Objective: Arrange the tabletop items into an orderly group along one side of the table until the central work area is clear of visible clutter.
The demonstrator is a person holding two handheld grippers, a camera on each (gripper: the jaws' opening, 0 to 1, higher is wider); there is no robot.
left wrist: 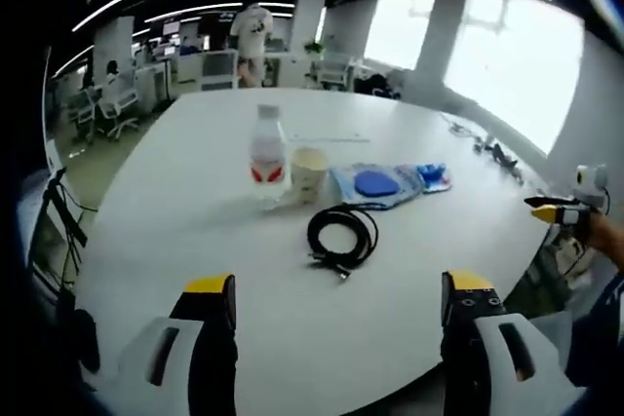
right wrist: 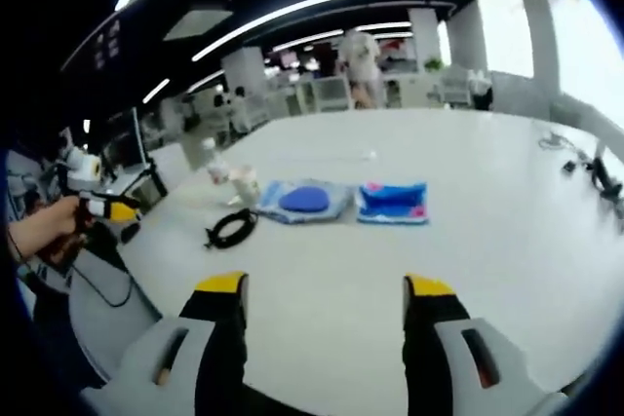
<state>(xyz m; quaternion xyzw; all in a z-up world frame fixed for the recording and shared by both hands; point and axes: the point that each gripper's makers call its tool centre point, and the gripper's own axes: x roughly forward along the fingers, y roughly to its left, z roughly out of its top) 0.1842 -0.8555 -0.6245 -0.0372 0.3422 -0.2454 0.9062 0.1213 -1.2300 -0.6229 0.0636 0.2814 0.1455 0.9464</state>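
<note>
Both grippers' fingers (left wrist: 210, 323) (right wrist: 222, 323) are held wide and empty over the counter (left wrist: 195, 241), where cable (left wrist: 341, 235), bottle (left wrist: 267, 156), cup (left wrist: 309, 173) and pouches (left wrist: 375, 184) are left ungrouped mid-counter.

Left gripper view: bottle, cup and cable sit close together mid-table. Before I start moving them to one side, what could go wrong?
Three likely risks. The water bottle stands upright right beside the paper cup; reaching for either could tip the other. The coiled black cable has a loose end and may uncoil or drag when lifted. The blue packets lie flat on the table, so the open jaws may slide over them.
</note>
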